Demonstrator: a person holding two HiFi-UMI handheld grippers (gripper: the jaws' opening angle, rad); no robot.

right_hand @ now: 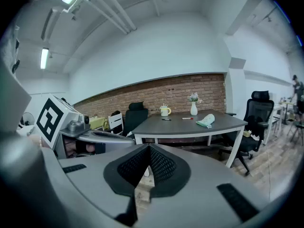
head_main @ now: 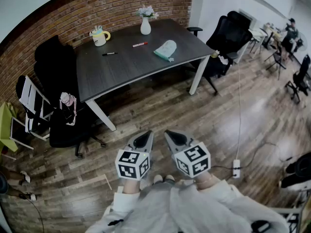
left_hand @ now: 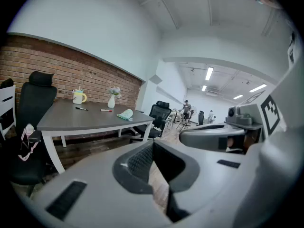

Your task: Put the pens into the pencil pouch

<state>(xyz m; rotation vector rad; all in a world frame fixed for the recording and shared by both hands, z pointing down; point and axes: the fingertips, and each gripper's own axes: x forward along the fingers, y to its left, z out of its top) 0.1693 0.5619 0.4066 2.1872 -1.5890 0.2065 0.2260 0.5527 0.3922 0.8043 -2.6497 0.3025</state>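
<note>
Left claw (head_main: 144,137) and right claw (head_main: 172,136), both clenched empty, far from table (head_main: 131,67)

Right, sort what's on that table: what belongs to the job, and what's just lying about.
For the job: black pen, red pen, pencil pouch.
Just lying about: mug, vase with flowers.

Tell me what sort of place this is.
Most likely an office or shared workspace. A grey desk stands by a brick wall, with a black swivel chair beside it. Farther back are more desks and a person.
</note>
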